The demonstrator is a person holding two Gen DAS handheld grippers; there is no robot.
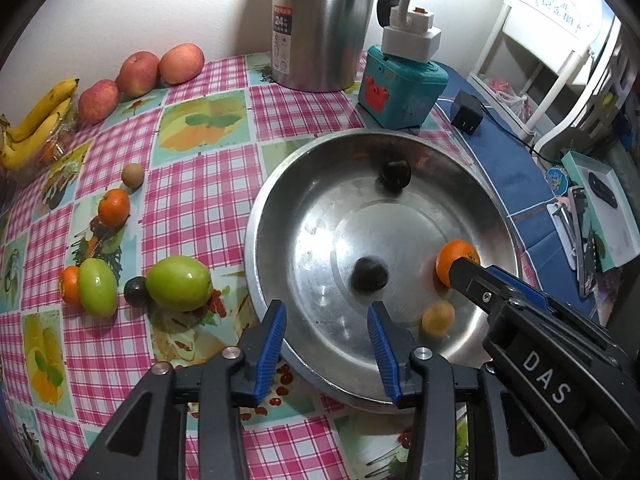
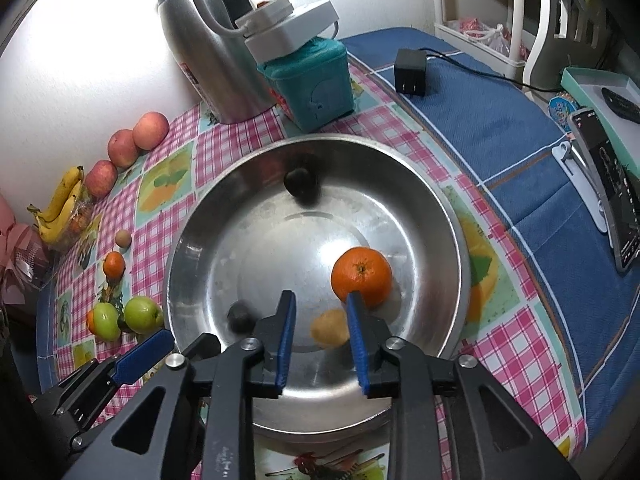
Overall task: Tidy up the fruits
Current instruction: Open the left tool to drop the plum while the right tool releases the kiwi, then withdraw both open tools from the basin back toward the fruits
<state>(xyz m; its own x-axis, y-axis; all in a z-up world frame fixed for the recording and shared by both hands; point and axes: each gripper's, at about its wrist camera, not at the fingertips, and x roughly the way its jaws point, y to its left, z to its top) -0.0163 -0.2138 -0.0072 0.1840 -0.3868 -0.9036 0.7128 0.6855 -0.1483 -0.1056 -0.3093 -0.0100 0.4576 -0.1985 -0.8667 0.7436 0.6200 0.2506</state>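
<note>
Over wide steel bowl [image 2: 448, 216], right gripper [image 2: 320, 316] spread, empty, beside round orange tangerine [image 2: 362, 276]; left gripper [image 1: 327, 332] spread too; fruit may roll, finger could nudge small tan longan [image 2: 330, 330]

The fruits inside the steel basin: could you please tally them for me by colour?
Orange: 1 tangerine
Dark: 2 small round fruits
Tan-yellow: 1 small fruit
Total: 4 in the steel basin
</note>
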